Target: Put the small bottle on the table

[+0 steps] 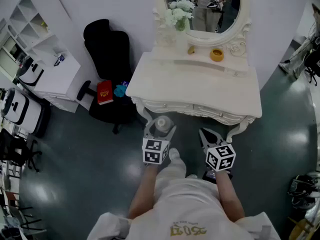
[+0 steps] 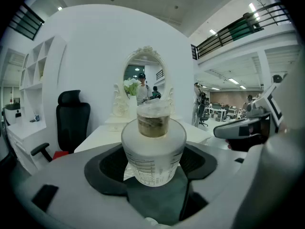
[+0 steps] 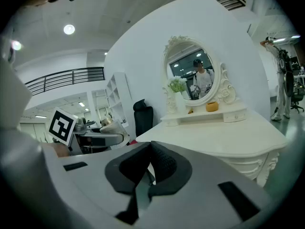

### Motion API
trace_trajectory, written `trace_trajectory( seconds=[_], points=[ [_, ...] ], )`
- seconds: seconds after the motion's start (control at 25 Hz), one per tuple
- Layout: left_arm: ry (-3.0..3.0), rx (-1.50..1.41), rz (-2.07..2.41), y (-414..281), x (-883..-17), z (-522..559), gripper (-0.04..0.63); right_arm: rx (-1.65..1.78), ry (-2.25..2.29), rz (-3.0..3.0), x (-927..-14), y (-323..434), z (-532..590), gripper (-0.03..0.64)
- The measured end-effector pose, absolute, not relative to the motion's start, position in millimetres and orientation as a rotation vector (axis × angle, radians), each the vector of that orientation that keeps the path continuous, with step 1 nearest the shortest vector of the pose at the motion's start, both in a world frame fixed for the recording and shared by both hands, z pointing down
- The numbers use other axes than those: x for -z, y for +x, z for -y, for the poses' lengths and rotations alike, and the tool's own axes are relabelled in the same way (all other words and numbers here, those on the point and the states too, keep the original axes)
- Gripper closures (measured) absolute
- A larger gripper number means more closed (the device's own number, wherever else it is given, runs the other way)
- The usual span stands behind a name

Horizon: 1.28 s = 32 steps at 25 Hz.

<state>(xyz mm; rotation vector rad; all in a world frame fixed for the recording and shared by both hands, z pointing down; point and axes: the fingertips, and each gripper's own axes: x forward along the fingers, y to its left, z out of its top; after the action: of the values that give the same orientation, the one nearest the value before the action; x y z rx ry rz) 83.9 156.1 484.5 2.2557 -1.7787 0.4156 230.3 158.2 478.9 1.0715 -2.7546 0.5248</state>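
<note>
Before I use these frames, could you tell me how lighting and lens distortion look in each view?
Head view: evenly lit and sharp, with a faint sheen on the dark floor. Left gripper view: fisheye with black corners; the small bottle is close and sharp. Right gripper view: same curving, the table edge bows, and a ceiling lamp glares.

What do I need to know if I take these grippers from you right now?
Left gripper: shut on the small bottle.
Right gripper: shut, holding nothing.
Table: straight ahead. The bottle is in the air, short of the table's front edge.
Done: the bottle is in the gripper.
Left to do: carry it over the white tabletop, set it on a bare spot, then open the left gripper.
</note>
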Motion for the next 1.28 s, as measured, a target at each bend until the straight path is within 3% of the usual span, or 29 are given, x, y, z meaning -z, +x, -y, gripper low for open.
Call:
trace_trajectory(
  seconds=[0.68,1.28],
  points=[
    [2.230,-0.368,1.770,78.2,-485.3,-152.9,0.253,-0.607,1.121,2.766,-484.1,237.1,-143.9,0.604],
    [2.175,-0.324,1.763,-21.0,-503.3,-48.4,0.253,-0.586,1.108,2.727,-498.0,155.3,-42.0,0.604]
  ],
)
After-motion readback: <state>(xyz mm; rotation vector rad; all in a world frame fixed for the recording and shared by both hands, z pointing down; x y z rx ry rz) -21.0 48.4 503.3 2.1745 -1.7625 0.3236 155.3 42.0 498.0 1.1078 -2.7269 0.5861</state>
